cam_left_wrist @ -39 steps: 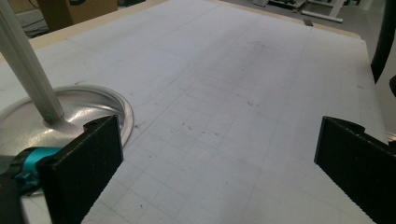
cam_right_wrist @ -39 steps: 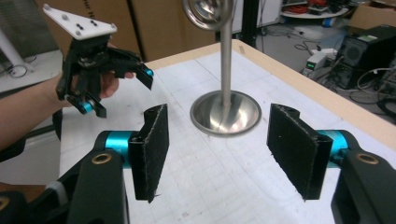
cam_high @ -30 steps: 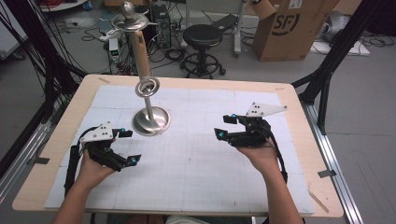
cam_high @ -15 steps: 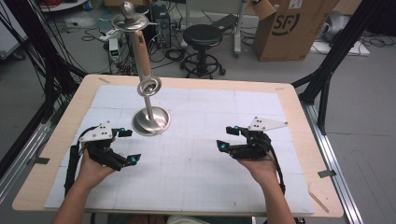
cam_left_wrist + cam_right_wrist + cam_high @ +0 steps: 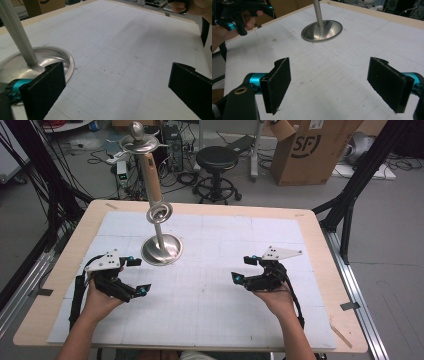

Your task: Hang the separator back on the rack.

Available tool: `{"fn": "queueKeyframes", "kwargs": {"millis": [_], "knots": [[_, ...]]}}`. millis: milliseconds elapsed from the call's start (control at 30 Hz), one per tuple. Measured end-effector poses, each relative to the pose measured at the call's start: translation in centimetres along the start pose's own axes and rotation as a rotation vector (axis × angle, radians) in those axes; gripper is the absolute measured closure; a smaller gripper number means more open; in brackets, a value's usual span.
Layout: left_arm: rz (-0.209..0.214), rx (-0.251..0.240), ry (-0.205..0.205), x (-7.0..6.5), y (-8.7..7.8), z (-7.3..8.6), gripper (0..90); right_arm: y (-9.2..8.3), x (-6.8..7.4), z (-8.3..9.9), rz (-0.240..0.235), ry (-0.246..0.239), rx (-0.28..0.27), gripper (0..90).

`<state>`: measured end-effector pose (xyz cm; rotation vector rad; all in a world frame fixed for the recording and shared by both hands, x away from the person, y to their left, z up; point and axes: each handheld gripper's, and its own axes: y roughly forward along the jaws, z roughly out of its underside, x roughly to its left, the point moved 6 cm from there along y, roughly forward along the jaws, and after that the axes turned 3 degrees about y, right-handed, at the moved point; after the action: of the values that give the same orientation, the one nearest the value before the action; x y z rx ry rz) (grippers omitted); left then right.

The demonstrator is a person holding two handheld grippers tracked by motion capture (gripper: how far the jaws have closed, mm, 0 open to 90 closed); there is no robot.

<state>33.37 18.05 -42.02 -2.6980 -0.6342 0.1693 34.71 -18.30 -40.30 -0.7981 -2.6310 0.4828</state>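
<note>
The left gripper (image 5: pixel 132 276) and right gripper (image 5: pixel 246 268) rest low on the bench (image 5: pixel 320 245), each with its flat, matt black, rough-faced fingers (image 5: pixel 277 82) spread wide on nothing; the right ones have just been opening. Under them lies a white gridded mat (image 5: pixel 210 285) with grey scuffs. Just beyond the left fingers, touching neither gripper, stands the metal stand (image 5: pixel 161 249): a polished round dished base, thin rod, ring and pale wooden shaft. Far behind, a cardboard box (image 5: pixel 312 150) reads "SF".

Black claws (image 5: pixel 250 270) – teal joints, grey three-cornered plates, black trailing cables, bare forearms.
</note>
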Motion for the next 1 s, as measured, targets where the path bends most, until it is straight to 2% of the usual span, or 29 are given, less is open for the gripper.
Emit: {"fn": "queueKeyframes", "kwargs": {"millis": [500, 1000], "knots": [[0.007, 0.020, 0.007, -0.22, 0.38, 0.24, 1.6, -0.21, -0.19, -0.13, 0.017, -0.002, -0.015, 18.5], [0.006, 0.003, -0.005, 0.00, 0.52, 0.09, 1.7, -0.37, -0.15, 0.24, 0.027, 0.000, 0.000, 18.0]]}}
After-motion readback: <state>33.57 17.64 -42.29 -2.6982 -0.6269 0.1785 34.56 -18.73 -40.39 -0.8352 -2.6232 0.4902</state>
